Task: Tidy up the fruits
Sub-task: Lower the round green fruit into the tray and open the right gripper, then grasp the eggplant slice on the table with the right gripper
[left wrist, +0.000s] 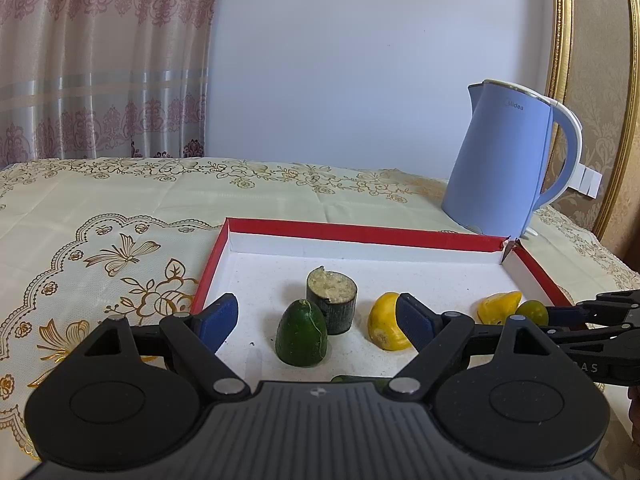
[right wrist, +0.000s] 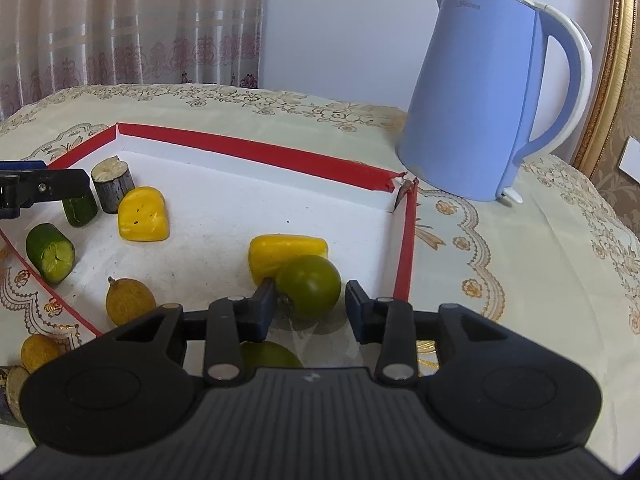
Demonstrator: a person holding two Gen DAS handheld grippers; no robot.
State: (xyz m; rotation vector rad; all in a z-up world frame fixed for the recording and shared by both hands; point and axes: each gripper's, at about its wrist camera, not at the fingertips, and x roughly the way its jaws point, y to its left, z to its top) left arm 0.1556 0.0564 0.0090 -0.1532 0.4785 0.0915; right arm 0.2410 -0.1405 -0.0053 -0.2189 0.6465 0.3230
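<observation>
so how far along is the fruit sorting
Done: the red-rimmed tray holds yellow chunks, green pieces and a cut stub. In hand: the right gripper has its jaws open around a round green fruit resting in the tray; the left gripper hovers open and empty. Left: a yellowish fruit and a second stub lie outside on the cloth.

The left gripper (left wrist: 316,322) body hides most of a green piece (left wrist: 360,379).

Both tools (left wrist: 316,320) (right wrist: 310,308): black plastic, ribbed base, blue pads (left wrist: 218,322), silver rivets.
</observation>
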